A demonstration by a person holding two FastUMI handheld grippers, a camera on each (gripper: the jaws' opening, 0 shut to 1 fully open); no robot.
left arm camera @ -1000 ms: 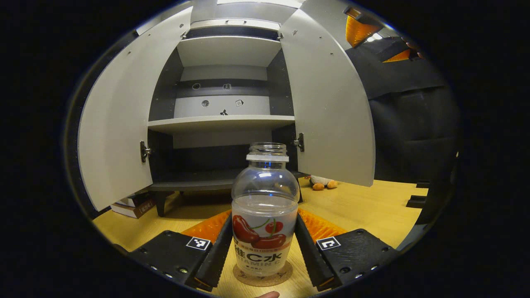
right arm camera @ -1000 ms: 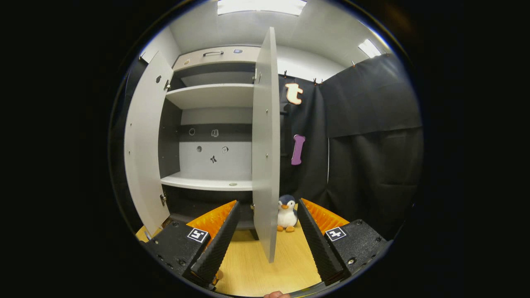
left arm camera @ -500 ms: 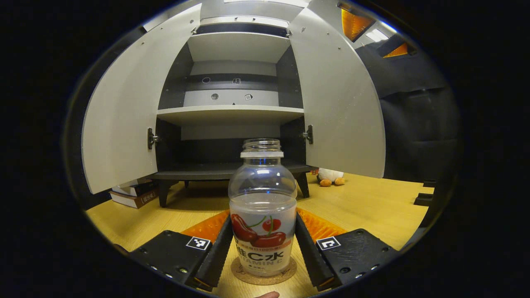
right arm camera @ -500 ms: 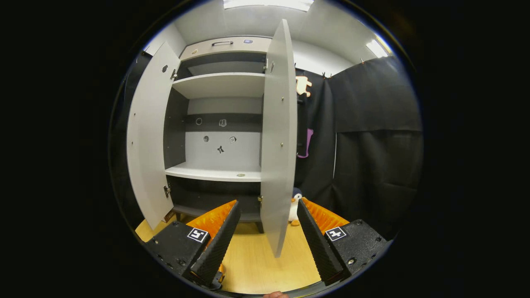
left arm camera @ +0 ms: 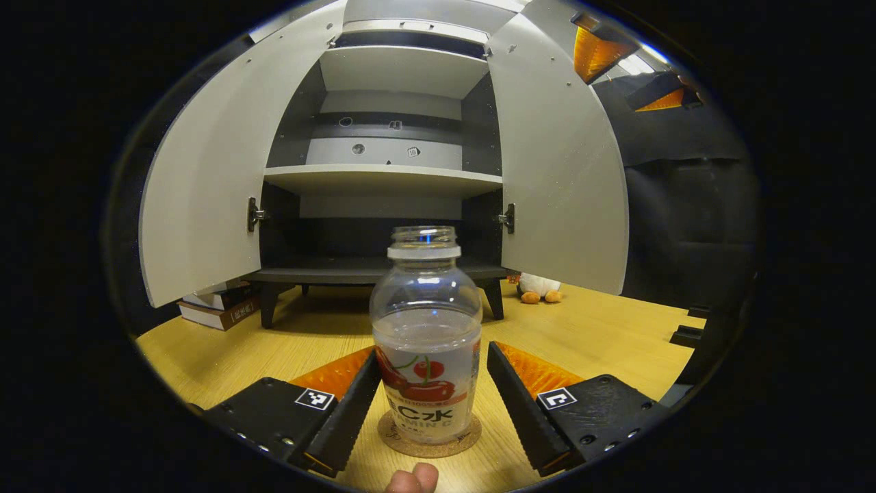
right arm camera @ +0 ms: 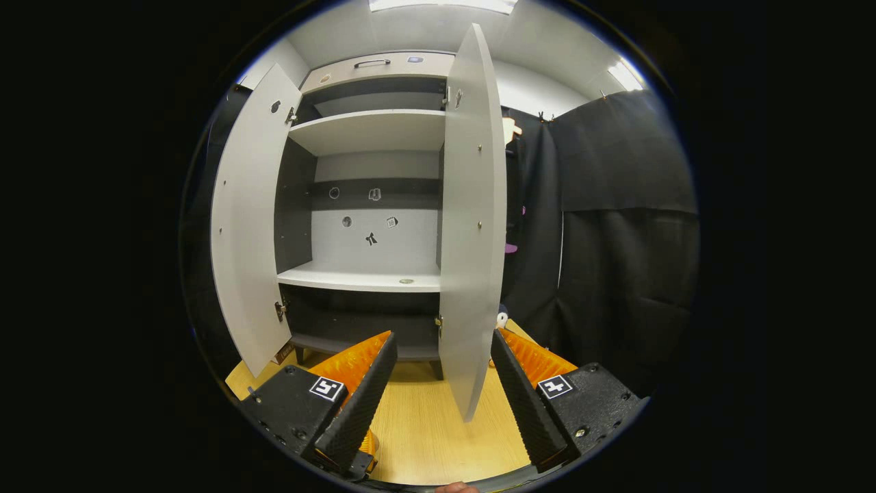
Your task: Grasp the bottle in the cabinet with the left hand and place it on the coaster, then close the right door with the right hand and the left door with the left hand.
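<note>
Wooden table (left arm camera: 602,329), bottle (left arm camera: 426,342) on coaster (left arm camera: 429,438), left gripper (left arm camera: 431,404) apart, right gripper (right arm camera: 441,390) apart, cabinet (right arm camera: 373,205) doors open

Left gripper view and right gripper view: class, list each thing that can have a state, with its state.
bottle: upright on the coaster, uncapped
left door: open
right door: open
left hand-held gripper: open, fingers apart from the bottle
right hand-held gripper: open, holding nothing

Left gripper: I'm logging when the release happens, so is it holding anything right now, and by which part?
Nothing is held. The left gripper is open, its fingers apart from the bottle, which stands on the coaster between them.
</note>
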